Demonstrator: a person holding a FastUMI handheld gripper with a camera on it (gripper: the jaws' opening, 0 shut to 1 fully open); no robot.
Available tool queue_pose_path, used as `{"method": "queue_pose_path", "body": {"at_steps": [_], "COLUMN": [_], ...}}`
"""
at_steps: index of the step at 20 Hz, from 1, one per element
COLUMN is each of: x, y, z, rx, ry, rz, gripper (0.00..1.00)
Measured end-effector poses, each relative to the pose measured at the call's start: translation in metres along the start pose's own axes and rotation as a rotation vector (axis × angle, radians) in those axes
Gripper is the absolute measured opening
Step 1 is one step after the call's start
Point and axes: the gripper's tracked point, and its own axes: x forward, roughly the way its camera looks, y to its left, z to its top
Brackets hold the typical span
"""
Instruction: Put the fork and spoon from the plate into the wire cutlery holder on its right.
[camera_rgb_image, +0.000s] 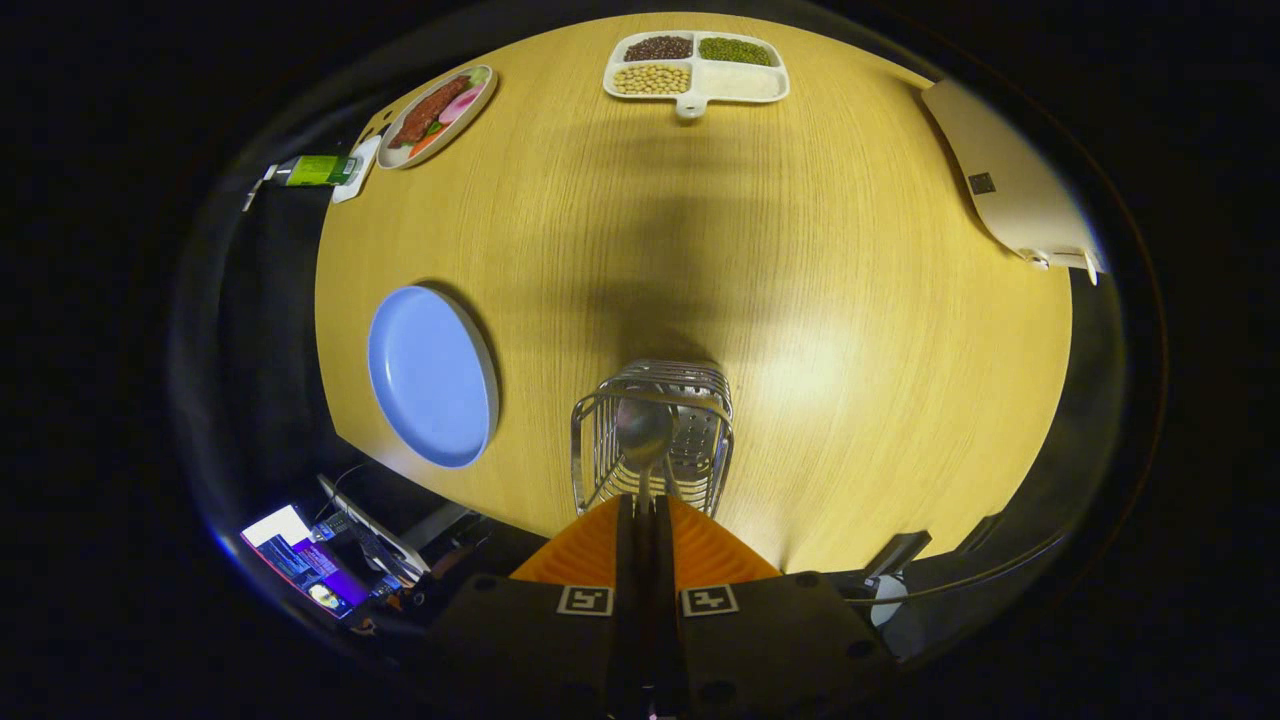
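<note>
The spoon (645, 440), clamped by its handle between the closed fingers (590, 545) of the gripper (645, 510), hangs bowl-first over the wire holder (652, 435), so a tilted release could catch its bowl on a wire rim or tip the holder toward the empty blue plate (430, 375) left of it.

Plate (432, 375) left of wire holder (652, 440)
</note>
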Motion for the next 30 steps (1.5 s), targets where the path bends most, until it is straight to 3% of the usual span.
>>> {"method": "queue_pose_path", "body": {"at_steps": [6,9,11,13,14,17,20,22,30], "x": [0.007,-0.002,-0.013,-0.024,-0.030,-0.049,-0.076,-0.097,-0.222], "y": [0.007,0.013,0.016,0.020,0.020,0.026,0.025,0.022,-0.004], "z": [0.002,0.011,0.012,0.011,0.011,0.009,0.008,0.007,-0.014], "rx": [-0.021,-0.035,-0.055,-0.066,-0.078,-0.090,-0.128,-0.148,-0.196], "ry": [-0.022,-0.105,-0.179,-0.253,-0.298,-0.440,-0.597,-0.711,-1.193], "rz": [0.019,0.053,0.082,0.102,0.107,0.135,0.135,0.118,0.057], "gripper": [0.13,0.23,0.36,0.59,0.75,0.77,0.94,0.99,0.99]}}
